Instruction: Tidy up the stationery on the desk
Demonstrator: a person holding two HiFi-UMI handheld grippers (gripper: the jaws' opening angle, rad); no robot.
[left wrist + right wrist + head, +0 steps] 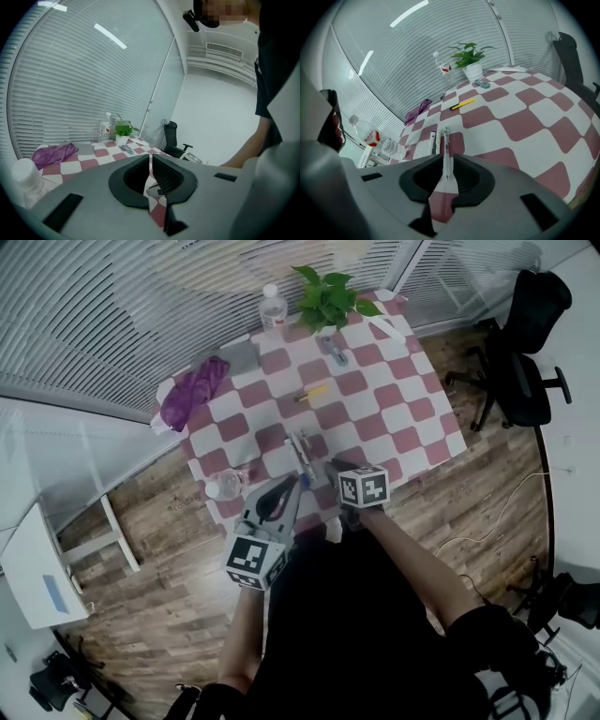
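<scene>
A few pens (303, 458) lie side by side on the checked tablecloth (394, 418) near its front edge. In the right gripper view a clear pen (446, 140) lies on the cloth in line with the jaw gap, beside two white pens (433, 142). My right gripper (446, 158) hangs just over it, jaws slightly apart, not pressing it; in the head view this gripper (336, 468) sits right of the pens. My left gripper (292, 487) (150, 157) is shut and empty by the table's front edge. A yellow pen (314, 393) (462, 103) lies mid-table.
A potted plant (328, 298), an upright bottle (273, 307), a small grey item (336, 354), a grey pad (241, 357) and a purple cloth (194, 388) are at the far side. A bottle (227, 485) lies at the front left corner. An office chair (520, 343) stands to the right.
</scene>
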